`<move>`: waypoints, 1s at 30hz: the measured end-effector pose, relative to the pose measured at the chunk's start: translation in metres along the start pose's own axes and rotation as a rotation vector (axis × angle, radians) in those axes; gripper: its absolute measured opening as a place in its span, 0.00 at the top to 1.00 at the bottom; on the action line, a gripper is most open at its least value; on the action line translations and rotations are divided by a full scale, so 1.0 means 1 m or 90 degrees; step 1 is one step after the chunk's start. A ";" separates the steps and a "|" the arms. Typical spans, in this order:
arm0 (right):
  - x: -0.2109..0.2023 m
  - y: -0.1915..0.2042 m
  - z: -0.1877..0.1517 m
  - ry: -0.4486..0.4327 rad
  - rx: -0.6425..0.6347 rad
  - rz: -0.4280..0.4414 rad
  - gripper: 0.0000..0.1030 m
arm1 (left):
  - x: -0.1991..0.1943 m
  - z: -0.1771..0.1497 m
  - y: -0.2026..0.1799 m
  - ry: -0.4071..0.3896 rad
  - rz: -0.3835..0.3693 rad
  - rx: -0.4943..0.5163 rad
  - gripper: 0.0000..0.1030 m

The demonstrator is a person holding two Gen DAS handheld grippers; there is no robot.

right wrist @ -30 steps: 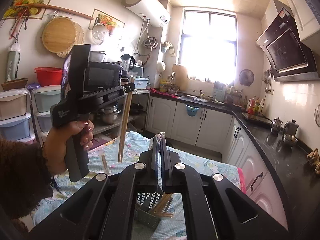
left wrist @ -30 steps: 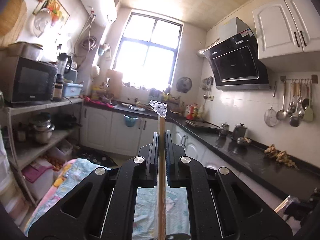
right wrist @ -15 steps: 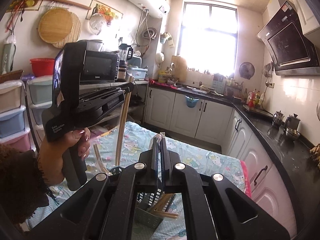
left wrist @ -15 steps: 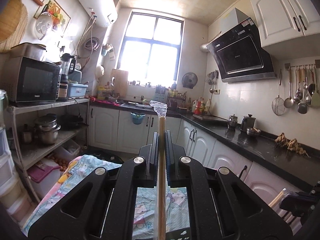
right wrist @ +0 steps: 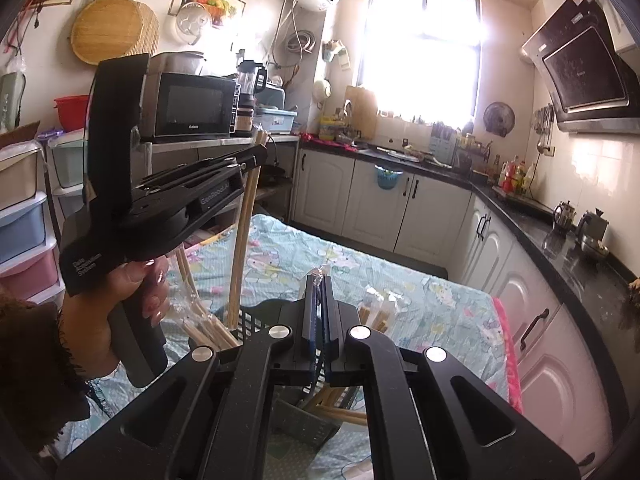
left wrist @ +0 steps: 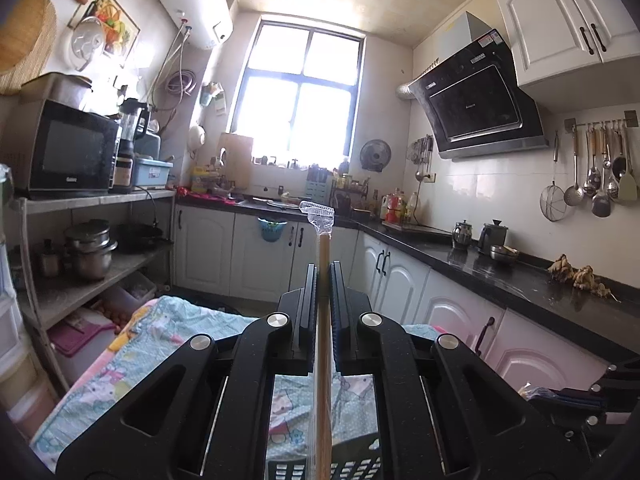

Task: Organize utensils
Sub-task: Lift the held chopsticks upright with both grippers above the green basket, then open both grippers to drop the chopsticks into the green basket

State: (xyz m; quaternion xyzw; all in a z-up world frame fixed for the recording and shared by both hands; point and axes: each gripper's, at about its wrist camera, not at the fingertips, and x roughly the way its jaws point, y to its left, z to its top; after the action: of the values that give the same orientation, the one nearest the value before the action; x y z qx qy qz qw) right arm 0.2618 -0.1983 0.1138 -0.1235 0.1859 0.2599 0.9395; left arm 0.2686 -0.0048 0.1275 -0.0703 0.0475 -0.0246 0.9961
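Two grippers in my hands. Left gripper [left wrist: 323, 276] points level, jaws pinched on a pair of wrapped wooden chopsticks [left wrist: 323, 360] standing upright, the crimped clear wrapper tip topmost. From the right wrist view, their lower end reaches into the dark slotted basket [right wrist: 256, 316] on the table with the cartoon-print cloth [right wrist: 424, 296]. More wrapped chopsticks [right wrist: 200, 320] lean in the basket's left side; others lie inside lower down. Right gripper [right wrist: 318, 300] tilts downward over the basket, jaws pressed together on a scrap of clear wrapper [right wrist: 320, 274]; whether chopsticks are inside it I cannot tell. My left hand [right wrist: 132, 304] grips the handle.
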 end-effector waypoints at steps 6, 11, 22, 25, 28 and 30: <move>0.009 -0.002 -0.008 0.026 0.015 0.005 0.97 | 0.002 -0.008 0.004 0.017 -0.006 -0.007 0.97; 0.009 -0.004 -0.014 0.038 0.030 0.007 0.91 | 0.001 -0.013 0.009 0.036 -0.015 -0.017 0.94; -0.007 -0.006 -0.018 0.033 0.047 -0.001 0.66 | -0.019 -0.003 0.017 0.041 -0.042 -0.048 0.66; -0.013 -0.006 -0.019 0.027 0.048 -0.004 0.62 | -0.028 0.003 0.022 0.040 -0.048 -0.056 0.58; -0.019 -0.003 -0.020 0.021 0.049 -0.007 0.56 | -0.036 0.009 0.027 0.045 -0.056 -0.069 0.52; -0.023 -0.003 -0.020 0.016 0.052 -0.009 0.54 | -0.041 0.012 0.029 0.052 -0.061 -0.073 0.47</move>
State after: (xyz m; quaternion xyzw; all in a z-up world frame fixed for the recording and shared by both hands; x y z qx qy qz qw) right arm 0.2391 -0.2178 0.1058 -0.0899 0.2072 0.2436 0.9432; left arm 0.2300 0.0276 0.1394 -0.1281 0.0859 -0.0723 0.9854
